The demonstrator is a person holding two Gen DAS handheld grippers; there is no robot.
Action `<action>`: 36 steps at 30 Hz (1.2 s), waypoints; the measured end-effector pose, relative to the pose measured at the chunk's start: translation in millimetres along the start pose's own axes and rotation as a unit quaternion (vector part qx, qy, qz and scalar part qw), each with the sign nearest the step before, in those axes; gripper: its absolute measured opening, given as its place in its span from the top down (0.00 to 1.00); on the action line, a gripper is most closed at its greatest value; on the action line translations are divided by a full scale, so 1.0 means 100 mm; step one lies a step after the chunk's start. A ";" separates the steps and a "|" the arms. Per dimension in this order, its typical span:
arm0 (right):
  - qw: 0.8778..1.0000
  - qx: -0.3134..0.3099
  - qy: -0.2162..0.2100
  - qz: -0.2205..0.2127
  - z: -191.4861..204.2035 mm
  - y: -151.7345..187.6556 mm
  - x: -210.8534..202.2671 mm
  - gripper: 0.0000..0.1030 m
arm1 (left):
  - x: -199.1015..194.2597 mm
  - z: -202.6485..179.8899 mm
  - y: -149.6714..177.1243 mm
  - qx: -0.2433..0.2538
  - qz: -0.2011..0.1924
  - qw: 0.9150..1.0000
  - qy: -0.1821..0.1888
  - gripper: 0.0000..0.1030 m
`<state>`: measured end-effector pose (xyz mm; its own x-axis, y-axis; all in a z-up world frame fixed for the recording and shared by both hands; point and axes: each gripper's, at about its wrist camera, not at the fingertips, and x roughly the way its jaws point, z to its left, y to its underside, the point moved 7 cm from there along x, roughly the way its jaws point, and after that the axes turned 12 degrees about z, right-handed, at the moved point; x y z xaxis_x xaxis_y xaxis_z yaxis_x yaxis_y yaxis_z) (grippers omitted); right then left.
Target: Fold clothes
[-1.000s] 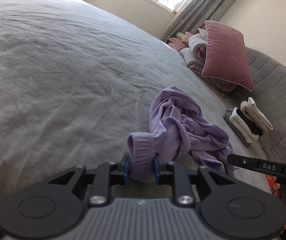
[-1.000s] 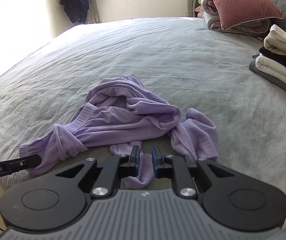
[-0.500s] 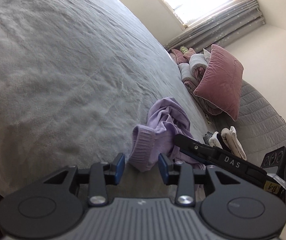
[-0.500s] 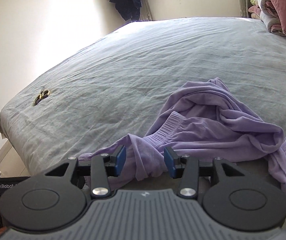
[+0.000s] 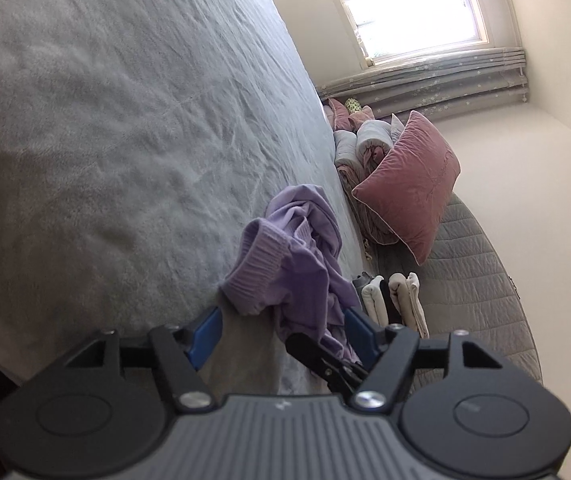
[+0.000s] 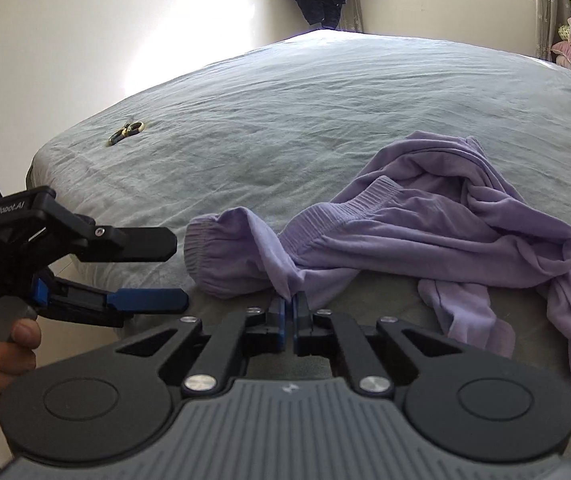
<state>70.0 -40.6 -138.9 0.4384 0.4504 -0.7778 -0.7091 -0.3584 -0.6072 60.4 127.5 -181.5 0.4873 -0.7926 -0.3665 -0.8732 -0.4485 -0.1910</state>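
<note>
A crumpled pair of lavender sweatpants [image 6: 425,232] lies in a heap on the grey bed [image 6: 305,100], close to its near edge and toward the corner where the person stands. The garment is twisted on itself: the ribbed waistband [image 6: 349,208] runs across the middle of the heap, one leg ends in a gathered cuff [image 6: 205,248] that points toward the left gripper, and another part trails off to the right.

The right gripper [image 6: 288,312] has its fingers closed on a fold of the lavender fabric just below the waistband, right at the near edge of the bed. Pinching there probably serves to anchor or lift the middle of the garment so the tangle can be pulled straight.

The left gripper [image 6: 157,268] hangs just beside the cuff with its fingers spread wide, holding nothing; in its own wrist view the cuff [image 5: 257,276] sits ahead of the open fingers, apart from both pads. Its placement suggests the cuff is the next thing to be seized, so the leg can be drawn out away from the right gripper's hold.

Folding proper has not begun; the sweatpants need to be spread flat first. At the head of the bed a pink pillow [image 5: 409,184] leans on rolled bedding, and a stack of folded clothes [image 5: 393,300] sits beside it, likely where finished pieces go. A small ring-like object [image 6: 127,132] lies near the bed's far left edge, well apart from the work.
</note>
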 end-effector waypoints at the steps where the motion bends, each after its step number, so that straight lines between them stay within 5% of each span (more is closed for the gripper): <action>1: 1.000 -0.019 -0.003 0.004 0.05 0.05 -0.01 0.97 | -0.01 0.01 0.01 -0.004 -0.002 1.000 0.004 0.32; 6: 0.997 -0.080 0.002 0.025 0.22 0.24 0.01 0.98 | -0.04 0.02 0.02 -0.023 -0.012 1.000 0.014 0.30; 9: 0.998 -0.063 0.012 0.018 0.18 0.21 -0.05 0.96 | -0.04 0.01 0.00 -0.025 -0.016 1.000 0.009 0.29; 13: 0.999 -0.030 0.015 -0.013 0.06 0.04 -0.19 0.79 | -0.03 -0.04 -0.02 -0.025 -0.021 0.999 -0.001 0.25; 15: 0.999 -0.028 0.017 -0.027 0.05 -0.04 -0.24 0.52 | -0.02 -0.07 -0.02 -0.025 -0.023 0.999 -0.002 0.22; 16: 0.999 -0.031 0.019 -0.032 0.05 -0.08 -0.25 0.51 | -0.02 -0.08 -0.03 -0.027 -0.024 0.999 -0.001 0.22; 25: 0.997 -0.070 0.009 -0.028 0.15 -0.35 0.02 0.55 | 0.03 -0.15 -0.08 -0.052 -0.028 0.998 0.017 0.22; 27: 0.997 -0.078 0.004 -0.017 0.17 -0.37 0.11 0.79 | 0.03 -0.12 -0.08 -0.058 -0.029 0.998 0.015 0.23; 29: 0.996 -0.087 -0.005 -0.005 0.19 -0.32 0.14 0.91 | 0.03 -0.10 -0.07 -0.063 -0.029 0.998 0.011 0.23; 36: 0.990 -0.139 -0.028 0.028 0.34 0.00 0.10 0.96 | 0.02 -0.03 0.00 -0.059 -0.040 0.997 -0.028 0.27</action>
<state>55.9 -8.6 -141.4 0.3665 0.4658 -0.8054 -0.5486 -0.5910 -0.5914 61.5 125.2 -179.3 0.5514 -0.7289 -0.4058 -0.8218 -0.5582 -0.1142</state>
